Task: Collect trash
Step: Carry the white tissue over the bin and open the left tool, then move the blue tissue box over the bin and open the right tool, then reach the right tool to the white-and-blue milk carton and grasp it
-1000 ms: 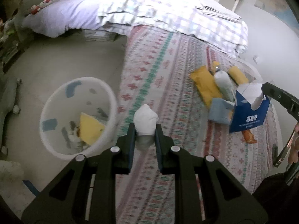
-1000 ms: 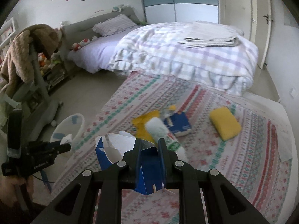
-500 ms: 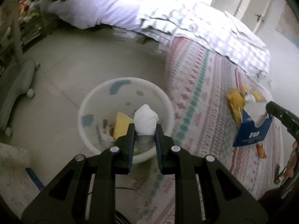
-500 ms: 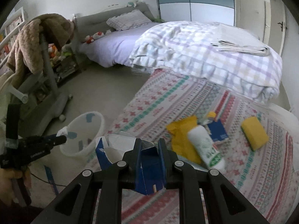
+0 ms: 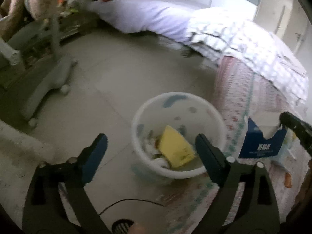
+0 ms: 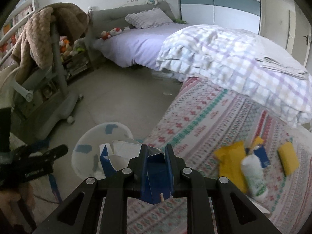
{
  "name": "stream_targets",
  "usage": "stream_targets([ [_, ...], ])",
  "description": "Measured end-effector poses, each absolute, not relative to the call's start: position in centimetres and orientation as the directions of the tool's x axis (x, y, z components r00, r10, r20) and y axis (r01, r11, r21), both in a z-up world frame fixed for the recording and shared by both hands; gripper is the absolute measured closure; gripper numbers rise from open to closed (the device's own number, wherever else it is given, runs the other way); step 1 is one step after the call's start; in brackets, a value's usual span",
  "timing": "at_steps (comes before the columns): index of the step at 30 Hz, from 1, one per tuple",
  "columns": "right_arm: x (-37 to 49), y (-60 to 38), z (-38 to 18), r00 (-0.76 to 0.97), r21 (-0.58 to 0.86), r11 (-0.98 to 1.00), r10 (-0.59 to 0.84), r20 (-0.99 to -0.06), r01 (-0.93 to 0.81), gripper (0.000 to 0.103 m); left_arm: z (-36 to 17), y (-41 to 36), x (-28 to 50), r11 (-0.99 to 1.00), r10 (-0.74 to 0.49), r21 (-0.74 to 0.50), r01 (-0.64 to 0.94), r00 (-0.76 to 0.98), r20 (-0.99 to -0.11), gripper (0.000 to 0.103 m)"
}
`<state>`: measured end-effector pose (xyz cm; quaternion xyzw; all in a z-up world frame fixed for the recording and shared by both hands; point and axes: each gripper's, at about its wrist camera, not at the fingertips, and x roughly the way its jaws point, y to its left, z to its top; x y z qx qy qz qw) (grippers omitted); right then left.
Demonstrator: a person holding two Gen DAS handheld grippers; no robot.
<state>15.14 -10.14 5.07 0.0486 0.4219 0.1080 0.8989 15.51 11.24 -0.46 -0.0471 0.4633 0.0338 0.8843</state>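
Observation:
My left gripper (image 5: 151,150) is wide open and empty, just above the white trash bin (image 5: 218,120) on the floor. The bin holds a yellow sponge (image 5: 175,148) and white crumpled paper (image 5: 156,159). My right gripper (image 6: 157,156) is shut on a torn blue tissue box (image 6: 156,177), held above the patterned mat near the bin (image 6: 85,150). The box also shows in the left wrist view (image 5: 261,142). On the mat lie a yellow wrapper (image 6: 230,161), a white bottle (image 6: 253,173), a small blue pack (image 6: 262,154) and a yellow sponge (image 6: 288,158).
A bed with a lilac sheet (image 6: 140,41) and a checked quilt (image 6: 234,62) stands behind. A grey wheeled stand (image 6: 56,97) draped with a brown blanket is at the left. The patterned mat (image 6: 204,117) covers the floor at the right.
My left gripper moved over the bin and opened; the white paper wad it held is gone from the fingers. My right gripper carried the blue box left toward the bin.

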Motion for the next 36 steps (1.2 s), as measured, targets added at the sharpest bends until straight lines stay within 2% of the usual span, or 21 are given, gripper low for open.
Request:
stream_targets([
  [7, 17.6, -7.4, 4.3, 0.606, 0.184, 0.971, 0.238, -0.759, -0.15, 0.084, -0.2, 11.8, 15.1, 0.994, 0.044, -0.022, -0.107, 0.579, -0.814, 0.006],
  [9, 18.1, -6.9, 4.2, 0.603, 0.195, 0.969, 0.249, -0.758, -0.154, 0.082, -0.1, 11.7, 15.0, 0.995, 0.045, -0.017, -0.101, 0.584, -0.81, 0.005],
  [11, 18.6, -6.6, 4.0, 0.591, 0.246, 0.952, 0.307, -0.746, -0.184, 0.081, 0.0, 11.7, 14.9, 0.995, 0.05, -0.01, -0.099, 0.59, -0.806, 0.003],
  [13, 18.7, -6.7, 4.1, 0.578, 0.285, 0.937, 0.349, -0.738, -0.201, 0.063, 0.0, 11.6, 14.9, 0.995, 0.048, -0.011, -0.095, 0.593, -0.803, 0.001],
  [14, 18.6, -6.9, 4.3, 0.586, 0.292, 0.936, 0.352, -0.73, -0.198, 0.037, 0.1, 11.6, 14.9, 0.995, 0.045, -0.014, -0.094, 0.594, -0.803, 0.001],
  [15, 18.4, -6.9, 4.5, 0.595, 0.295, 0.935, 0.354, -0.722, -0.198, 0.025, 0.1, 11.6, 14.8, 0.995, 0.043, -0.017, -0.095, 0.595, -0.803, 0.001],
  [20, 17.3, -7.9, 5.4, 0.6, 0.276, 0.939, 0.342, -0.723, -0.203, 0.024, 0.2, 11.5, 14.8, 0.995, 0.041, -0.019, -0.094, 0.598, -0.8, 0.001],
  [28, 13.9, -12.8, 6.6, 0.608, 0.224, 0.96, 0.281, -0.743, -0.169, 0.016, 0.3, 10.5, 14.5, 0.996, 0.014, -0.042, -0.08, 0.595, -0.804, 0.001],
  [36, 10.4, -18.3, 6.4, 0.63, 0.107, 0.987, 0.158, -0.761, -0.119, 0.01, -0.1, 8.7, 14.4, 0.991, -0.066, -0.122, -0.061, 0.563, -0.824, 0.001],
])
